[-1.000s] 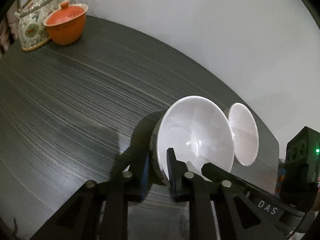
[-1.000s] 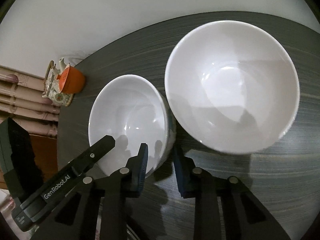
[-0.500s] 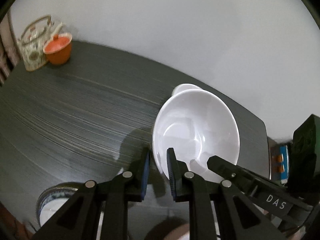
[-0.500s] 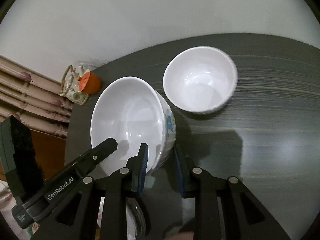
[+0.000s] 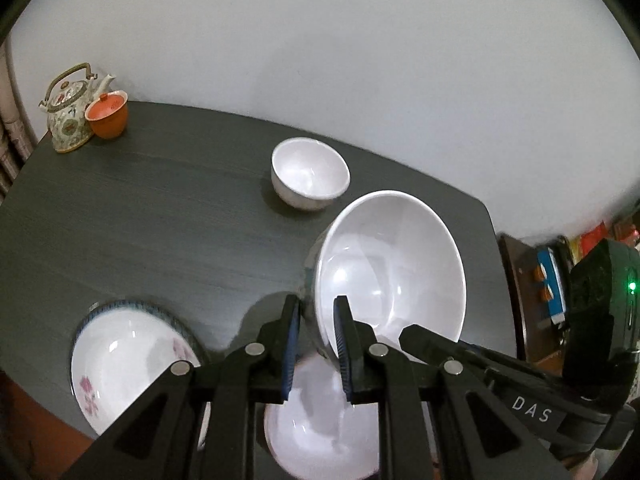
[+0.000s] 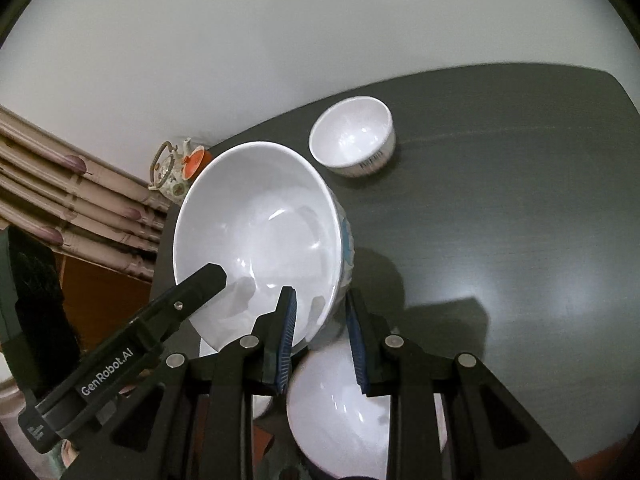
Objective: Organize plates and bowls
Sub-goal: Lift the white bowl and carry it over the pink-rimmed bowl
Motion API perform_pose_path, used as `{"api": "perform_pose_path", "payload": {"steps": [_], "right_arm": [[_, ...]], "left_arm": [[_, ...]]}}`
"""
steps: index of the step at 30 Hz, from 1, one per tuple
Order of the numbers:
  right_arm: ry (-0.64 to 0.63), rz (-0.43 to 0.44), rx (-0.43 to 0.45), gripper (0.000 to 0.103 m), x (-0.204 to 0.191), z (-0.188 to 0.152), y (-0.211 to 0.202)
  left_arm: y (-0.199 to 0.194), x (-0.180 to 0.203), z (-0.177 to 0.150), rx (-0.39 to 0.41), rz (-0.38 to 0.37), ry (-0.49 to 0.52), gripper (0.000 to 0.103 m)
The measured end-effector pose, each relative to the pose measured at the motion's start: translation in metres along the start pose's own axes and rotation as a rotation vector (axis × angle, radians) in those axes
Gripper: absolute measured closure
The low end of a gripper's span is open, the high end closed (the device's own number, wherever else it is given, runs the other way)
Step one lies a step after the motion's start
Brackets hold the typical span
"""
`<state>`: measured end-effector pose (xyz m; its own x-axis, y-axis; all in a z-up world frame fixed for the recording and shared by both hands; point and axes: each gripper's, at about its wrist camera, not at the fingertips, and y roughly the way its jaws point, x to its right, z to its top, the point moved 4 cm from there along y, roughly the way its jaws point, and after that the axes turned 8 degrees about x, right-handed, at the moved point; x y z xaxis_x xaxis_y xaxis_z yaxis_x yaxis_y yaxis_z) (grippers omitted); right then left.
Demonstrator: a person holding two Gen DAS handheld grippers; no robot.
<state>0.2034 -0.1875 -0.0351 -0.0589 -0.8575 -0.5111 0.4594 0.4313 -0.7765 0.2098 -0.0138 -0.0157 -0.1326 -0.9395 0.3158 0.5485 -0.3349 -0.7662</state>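
Note:
Both grippers hold one large white bowl (image 5: 392, 268) by its rim, lifted above the dark table. My left gripper (image 5: 316, 344) is shut on its left rim; my right gripper (image 6: 320, 336) is shut on its right rim, where the bowl (image 6: 260, 236) shows blue decoration outside. A smaller white bowl (image 5: 308, 174) stands on the table farther back, also in the right wrist view (image 6: 352, 136). Another white bowl (image 5: 320, 428) lies below the grippers, seen too in the right wrist view (image 6: 340, 408). A flowered plate (image 5: 124, 364) with a blue rim sits at the front left.
A patterned teapot (image 5: 68, 112) and an orange lidded cup (image 5: 108, 114) stand at the table's (image 5: 160, 208) far left corner by the white wall. Shelves with coloured items (image 5: 552, 280) lie beyond the table's right edge.
Both grippers have risen and pulled back with the large bowl, lifting it off the table. The small bowl now looks farther away, and the flowered plate and lower bowl have come into view.

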Motion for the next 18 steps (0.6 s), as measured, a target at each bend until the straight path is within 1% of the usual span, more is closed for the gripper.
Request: {"api": "perform_pose_path", "payload": {"steps": [7,10,15,18], "right_arm": [[0.023,-0.019,-0.018,0.079,0.014,-0.041,-0.018],[0.030,-0.038,-0.025,0.079,0.022,-0.060,-0.022],[0.047,-0.072,-0.058,0.079,0.034,-0.081,-0.017],[0.051,-0.091,-0.074,0.079,0.036,-0.089,-0.012]], "left_arm": [[-0.001,0.006,-0.042,-0.050,-0.007,-0.010,0.086],[0.006,0.003,-0.054,-0.074,-0.005,-0.012,0.086],[0.021,-0.006,-0.075,-0.132,0.012,-0.026,0.086],[0.029,-0.009,-0.085,-0.164,0.021,-0.036,0.086]]}}
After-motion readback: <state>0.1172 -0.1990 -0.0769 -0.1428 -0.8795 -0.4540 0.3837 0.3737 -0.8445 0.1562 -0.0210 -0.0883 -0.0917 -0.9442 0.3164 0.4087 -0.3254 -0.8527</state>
